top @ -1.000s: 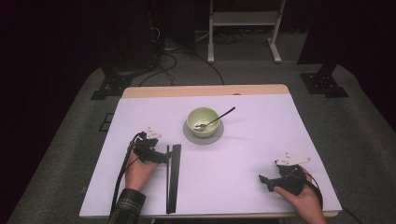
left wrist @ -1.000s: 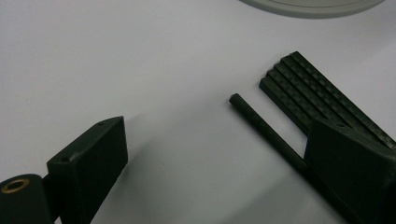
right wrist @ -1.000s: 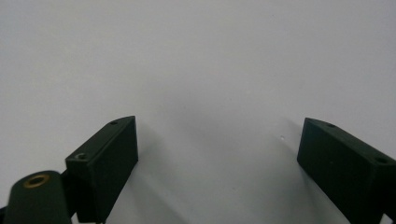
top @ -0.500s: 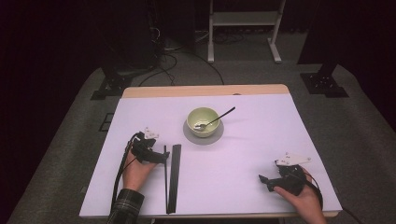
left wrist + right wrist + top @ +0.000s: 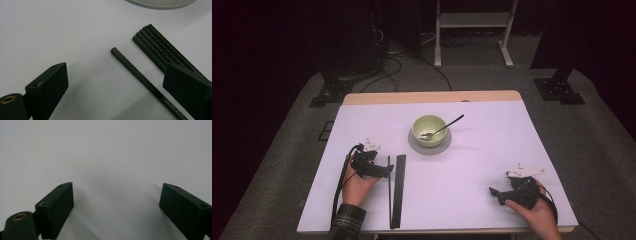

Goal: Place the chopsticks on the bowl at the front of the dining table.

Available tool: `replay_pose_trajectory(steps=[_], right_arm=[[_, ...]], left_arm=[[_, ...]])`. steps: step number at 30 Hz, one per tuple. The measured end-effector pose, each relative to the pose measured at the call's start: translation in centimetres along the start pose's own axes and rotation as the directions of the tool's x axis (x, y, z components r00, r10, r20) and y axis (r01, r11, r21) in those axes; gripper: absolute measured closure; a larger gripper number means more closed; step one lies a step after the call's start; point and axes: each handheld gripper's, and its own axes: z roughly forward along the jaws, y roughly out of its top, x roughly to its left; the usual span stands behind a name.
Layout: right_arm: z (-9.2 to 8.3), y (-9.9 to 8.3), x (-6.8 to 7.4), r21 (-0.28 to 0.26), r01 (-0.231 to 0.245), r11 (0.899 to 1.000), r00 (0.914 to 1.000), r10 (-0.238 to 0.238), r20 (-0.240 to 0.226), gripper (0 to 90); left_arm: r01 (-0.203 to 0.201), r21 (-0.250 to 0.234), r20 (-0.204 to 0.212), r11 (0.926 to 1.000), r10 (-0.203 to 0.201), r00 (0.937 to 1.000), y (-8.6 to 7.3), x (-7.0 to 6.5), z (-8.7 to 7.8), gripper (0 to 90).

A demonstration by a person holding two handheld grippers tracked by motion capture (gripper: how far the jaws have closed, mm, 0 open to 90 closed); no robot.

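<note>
Left hand-held gripper [image 5: 384, 170]: I have its jaws spread wide apart with nothing between the pads; it rests low on the worktop [image 5: 472, 165], pointing toward the black sticks.

Single stick [image 5: 145, 82]: it lies just ahead of my left hand-held gripper, running between the two jaws toward the far one, flat on the worktop and apart from the rest. In the high view it is the thin line [image 5: 389, 192] right beside the gripper tip.

Stick bundle [image 5: 162, 48]: just past the single stick, on the side away from my left hand-held gripper; several sticks lie tight together, parallel to the loose one and not touching it.

What has changed: compared with a second ago, my left hand-held gripper sits a touch closer in on the sticks; the sticks themselves look the same. I judge this as lining up for a pinch on the loose stick, with the grasp not yet made.

Right hand-held gripper [image 5: 496, 192]: jaws also wide apart and empty, parked on bare worktop well away from the sticks, unmoved from a second ago.

Bowl [image 5: 430, 130]: farther out, beyond the sticks, on a grey saucer [image 5: 414, 145], with a spoon [image 5: 447, 125] leaning in it; untouched.

Next call: close on the thin stick squarely, or it may roll away.
</note>
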Motion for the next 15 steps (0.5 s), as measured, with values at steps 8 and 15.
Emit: replay_pose_trajectory(steps=[8,15], right_arm=[[0.0,0.0,0.0,0.000,0.000,1.000,1.0000,0.000,0.000,10.7],[0.0,0.0,0.0,0.000,-0.001,1.000,1.0000,0.001,0.000,10.7]], left_arm=[[0.002,-0.020,0.011,0.9998,-0.002,0.9999,-0.5,-0.8,-1.4,5.1],[0.009,-0.036,0.023,0.9993,-0.008,0.9997,-1.3,-1.5,-2.5,5.1]])
